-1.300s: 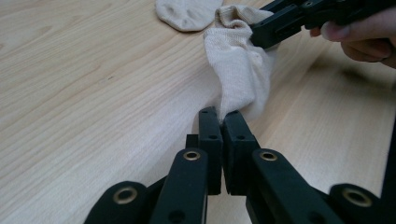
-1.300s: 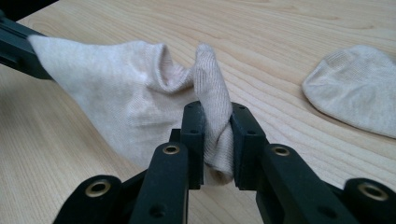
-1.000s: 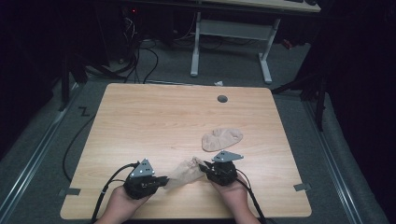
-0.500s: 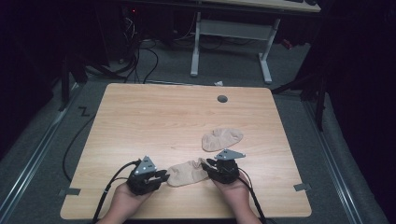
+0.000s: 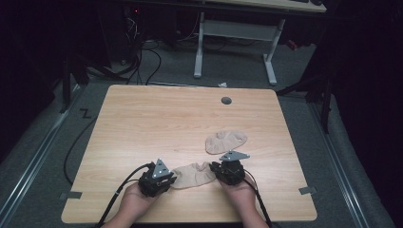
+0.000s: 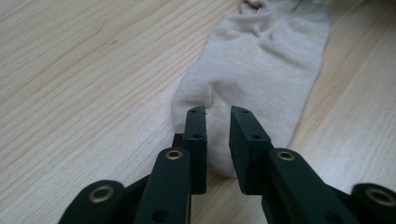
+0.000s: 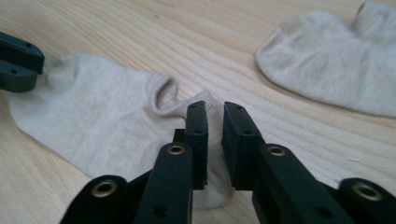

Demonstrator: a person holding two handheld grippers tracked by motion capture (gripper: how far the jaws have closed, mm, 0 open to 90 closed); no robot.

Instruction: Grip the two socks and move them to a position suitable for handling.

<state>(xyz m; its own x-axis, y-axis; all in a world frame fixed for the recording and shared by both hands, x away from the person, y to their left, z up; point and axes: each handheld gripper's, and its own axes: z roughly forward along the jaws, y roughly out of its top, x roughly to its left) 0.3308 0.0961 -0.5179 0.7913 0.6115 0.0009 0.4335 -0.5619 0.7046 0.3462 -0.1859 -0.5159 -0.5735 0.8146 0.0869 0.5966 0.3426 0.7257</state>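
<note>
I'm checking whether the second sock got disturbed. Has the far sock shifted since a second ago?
No. The far sock lies in the same spot below the table's round grommet hole, apart from the near sock.

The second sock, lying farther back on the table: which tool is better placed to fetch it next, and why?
Probably the right tool: the second sock lies just beyond it, and shows close ahead in the right gripper view. The left tool is farther away, across the near sock.
</note>
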